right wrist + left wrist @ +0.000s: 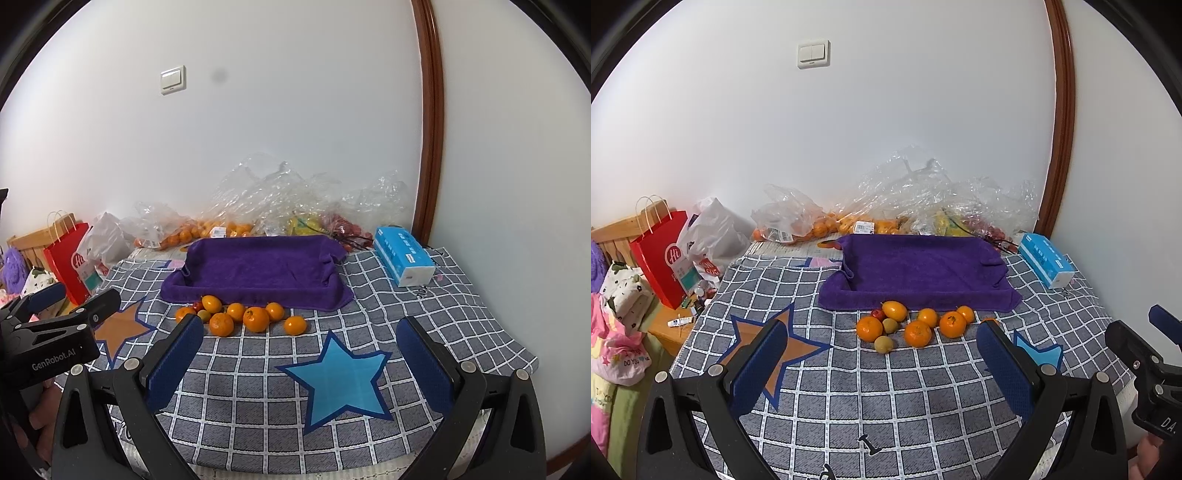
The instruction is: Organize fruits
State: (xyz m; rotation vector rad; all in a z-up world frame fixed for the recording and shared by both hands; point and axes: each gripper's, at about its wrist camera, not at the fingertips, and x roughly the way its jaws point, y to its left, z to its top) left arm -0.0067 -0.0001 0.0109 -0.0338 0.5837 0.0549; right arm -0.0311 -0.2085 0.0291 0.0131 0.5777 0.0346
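Note:
A cluster of loose fruit lies on the checked cloth just in front of a purple towel-lined tray (916,269): several oranges (918,333), two green-brown kiwis (884,344) and a small red fruit (877,314). The same cluster (240,314) and tray (258,271) show in the right wrist view, with one orange (295,325) apart to the right. My left gripper (882,354) is open and empty, short of the fruit. My right gripper (301,350) is open and empty, over a blue star print.
Clear plastic bags of oranges (827,225) and other fruit (314,221) lie along the wall behind the tray. A blue tissue box (404,256) sits at the right. A red paper bag (659,254) and bedding stand off the left edge.

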